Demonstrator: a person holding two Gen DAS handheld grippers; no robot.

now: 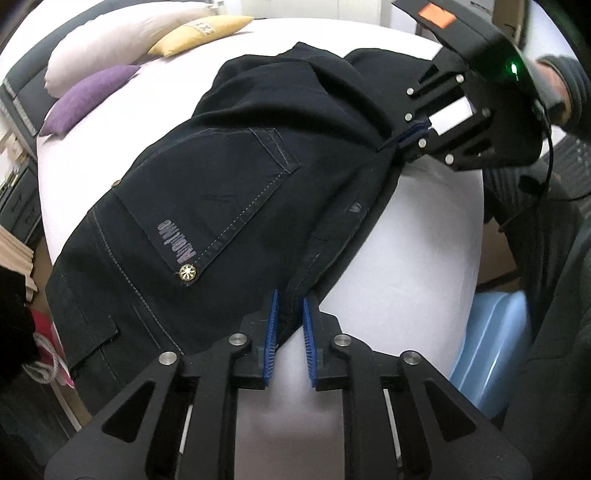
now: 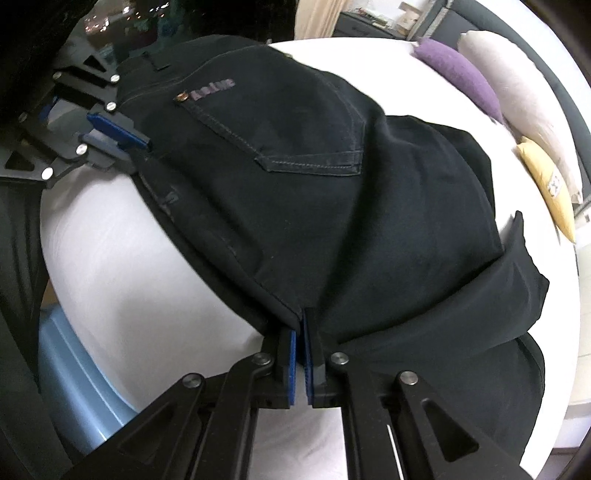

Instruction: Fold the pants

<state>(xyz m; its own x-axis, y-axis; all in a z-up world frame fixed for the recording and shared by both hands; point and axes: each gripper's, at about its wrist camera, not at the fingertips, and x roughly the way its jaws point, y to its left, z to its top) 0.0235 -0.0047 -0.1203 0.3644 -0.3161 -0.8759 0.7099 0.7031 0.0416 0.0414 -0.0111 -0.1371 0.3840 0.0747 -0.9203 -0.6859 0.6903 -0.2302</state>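
Item: dark pants (image 1: 229, 177), lying bunched on the white bed surface (image 1: 369, 258), seat side up, a back pocket (image 1: 221, 206) with pale stitching and a metal stud (image 1: 188, 273) showing. The waistband end is sitting by our left side; the legs are piled in a loose mound toward the far end, one fold overhanging another.

Left gripper (image 1: 289, 325): we are straddling the near seam edge of the cloth with the blue pads narrowly parted. In the left wrist view a small gap is showing beside each pad, so we are reading it as loosened, the cloth between the jaws and not pressed.

Right gripper (image 2: 302, 343): we are pinching the near hem edge further along, pads drawn nearly together on a thin lip of fabric.

Handling, as we are judging it: a denim-like weave, moderately heavy, soft yet with body. It is likely sagging between two holds and keeping creases once laid. Seams and the waistband are the stiffest parts, so we are favouring those, or doubled edges, as places to take hold; a single layer will probably slip or drag unevenly.

Edges and room: the near bed edge is running just under both grippers, with a pale blue tub (image 2: 74, 369) below it. Open white sheet is lying between the cloth and that edge. Across the bed, a purple cushion (image 1: 92, 96), a cream pillow (image 1: 122, 40) and a yellow cushion (image 1: 203, 33) are bounding the far side, well apart from the pants.
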